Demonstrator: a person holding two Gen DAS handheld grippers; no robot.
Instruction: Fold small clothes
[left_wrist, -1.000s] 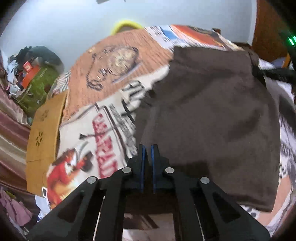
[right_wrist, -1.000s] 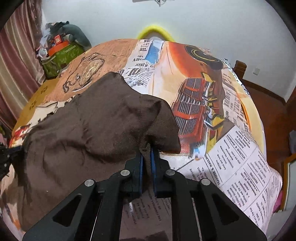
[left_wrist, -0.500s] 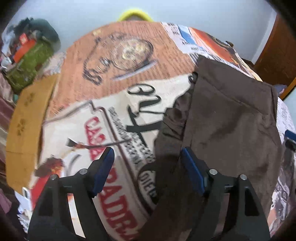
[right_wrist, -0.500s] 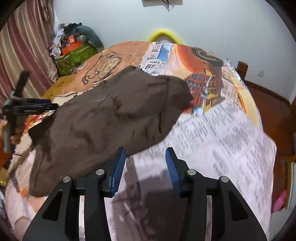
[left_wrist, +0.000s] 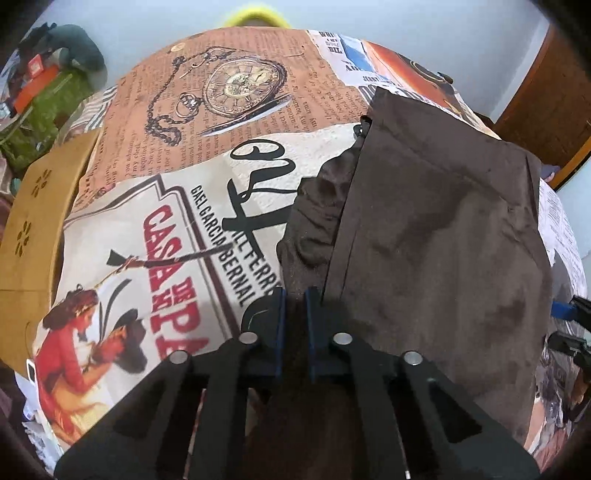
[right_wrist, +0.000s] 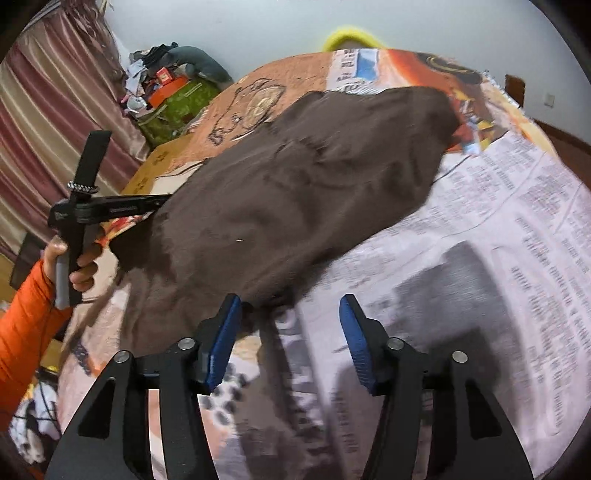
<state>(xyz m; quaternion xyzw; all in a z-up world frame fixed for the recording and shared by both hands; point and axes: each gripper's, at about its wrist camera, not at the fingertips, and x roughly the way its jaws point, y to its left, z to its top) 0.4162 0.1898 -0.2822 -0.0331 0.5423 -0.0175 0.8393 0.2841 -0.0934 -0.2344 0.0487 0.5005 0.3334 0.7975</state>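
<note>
A dark brown garment (left_wrist: 436, 243) lies folded on the bed's printed bedspread (left_wrist: 155, 229). A crumpled under-layer sticks out along its left edge. My left gripper (left_wrist: 294, 306) is shut on the near left edge of that brown cloth. In the right wrist view the same garment (right_wrist: 295, 192) spreads across the bed, and the left gripper (right_wrist: 162, 201) meets its left edge. My right gripper (right_wrist: 291, 328) is open and empty, just off the garment's near edge, above the newsprint pattern.
A yellow-brown cardboard box (left_wrist: 29, 221) stands at the bed's left edge. A pile with a green bag (right_wrist: 173, 107) sits by the striped curtain (right_wrist: 48, 110). A wooden door (left_wrist: 546, 103) is at the right. A yellow cushion (right_wrist: 351, 37) lies at the bed's far end.
Both grippers let go of the garment and opened. The left then shut again on the near left edge. The right pulled back and opened wider.
</note>
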